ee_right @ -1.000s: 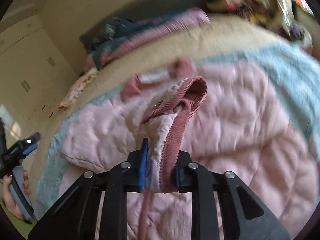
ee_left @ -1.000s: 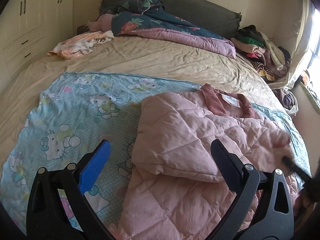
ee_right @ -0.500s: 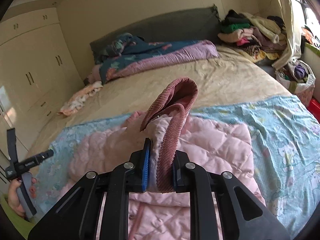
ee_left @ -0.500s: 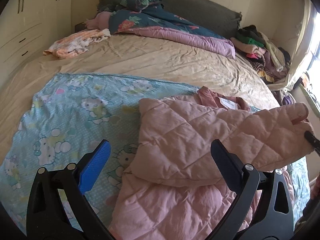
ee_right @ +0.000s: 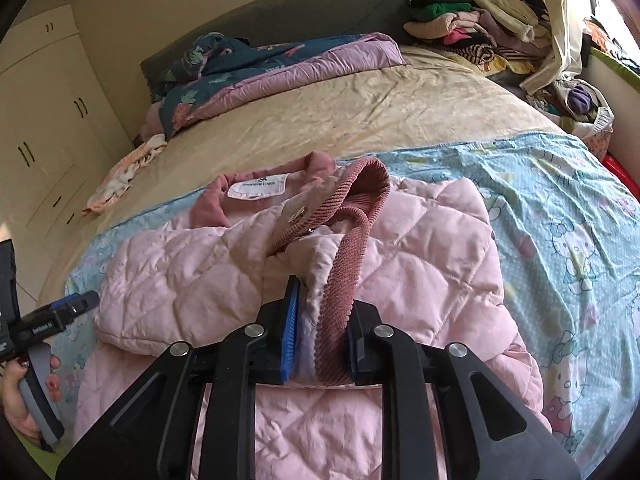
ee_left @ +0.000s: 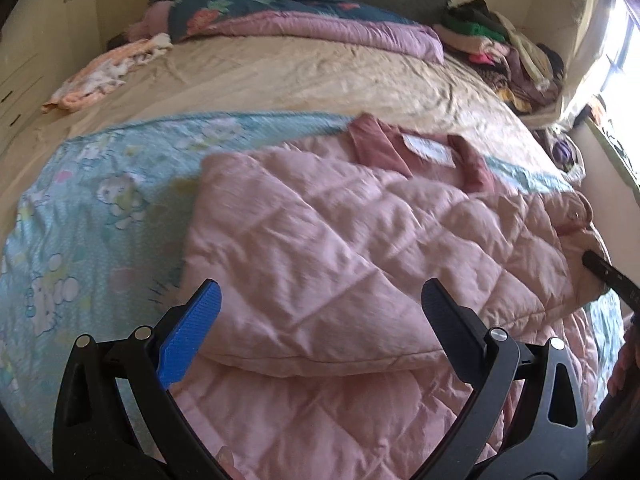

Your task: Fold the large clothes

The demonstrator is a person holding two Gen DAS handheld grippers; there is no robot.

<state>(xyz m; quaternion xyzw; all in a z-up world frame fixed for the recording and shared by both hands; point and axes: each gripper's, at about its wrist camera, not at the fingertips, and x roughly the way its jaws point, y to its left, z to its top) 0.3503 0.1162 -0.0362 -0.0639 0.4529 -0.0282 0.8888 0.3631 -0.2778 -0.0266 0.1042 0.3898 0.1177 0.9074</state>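
Hovering tilted down over the pink quilted padded jacket (ee_left: 320,248), left gripper (ee_left: 320,308) has jaws wide apart, nothing btwn. Jacket lies on the blue cartoon-print sheet (ee_right: 560,200). Right gripper (ee_right: 320,340), angled down, just eased slightly, w/ pads clamping the ribbed dusty-pink cuff (ee_right: 340,280).

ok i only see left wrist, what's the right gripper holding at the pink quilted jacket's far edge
Observer: The right gripper is shut on the ribbed dusty-pink sleeve cuff; its jaws have just been opening slightly, cuff between them.
Operator: is it lying flat
Observer: No, it arches up above the pink quilted jacket, beside the white neck label.
Operator: and my left gripper
Observer: The left gripper is open, beside the jacket's edge over the light blue cartoon sheet.
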